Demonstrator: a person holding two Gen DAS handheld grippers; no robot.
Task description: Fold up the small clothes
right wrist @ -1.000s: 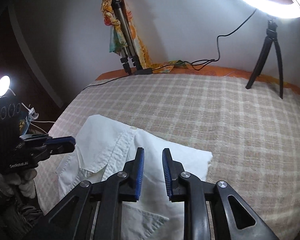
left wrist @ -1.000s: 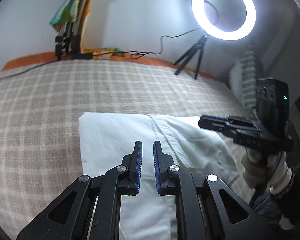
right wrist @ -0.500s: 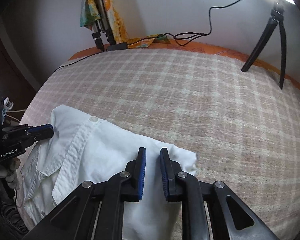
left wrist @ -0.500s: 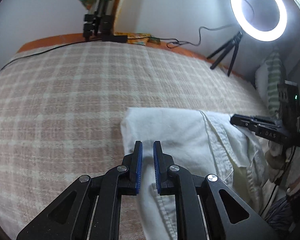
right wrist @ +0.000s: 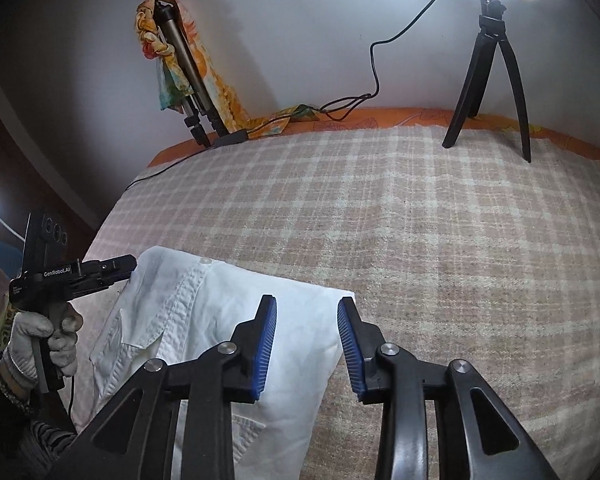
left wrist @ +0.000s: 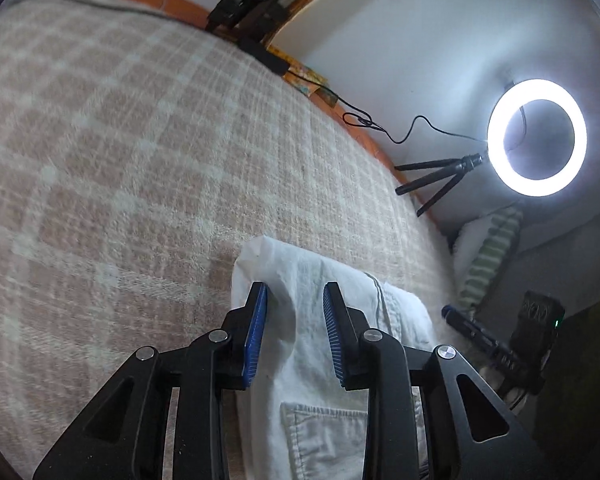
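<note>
A white buttoned shirt point(right wrist: 204, 312) lies folded on the checked bed cover, collar and button placket up; it also shows in the left wrist view point(left wrist: 312, 344) with a chest pocket near the bottom. My left gripper point(left wrist: 295, 296) is open, its jaws standing on either side of a raised fold at the shirt's far left corner. My right gripper point(right wrist: 307, 308) is open over the shirt's far right corner, the cloth lying free below it. The left gripper also shows in the right wrist view point(right wrist: 112, 266) at the shirt's left edge.
The beige checked bed cover point(right wrist: 420, 232) spreads beyond the shirt. A ring light on a small tripod point(left wrist: 536, 138) stands at the far edge, its cable point(right wrist: 374, 80) running to a folded tripod with a coloured scarf point(right wrist: 180, 60). A striped pillow point(left wrist: 488, 248) lies at the right.
Both grippers have opened and let go of the shirt's far corners. The folded shirt now lies flat on the bed. The left wrist view has tilted strongly.
</note>
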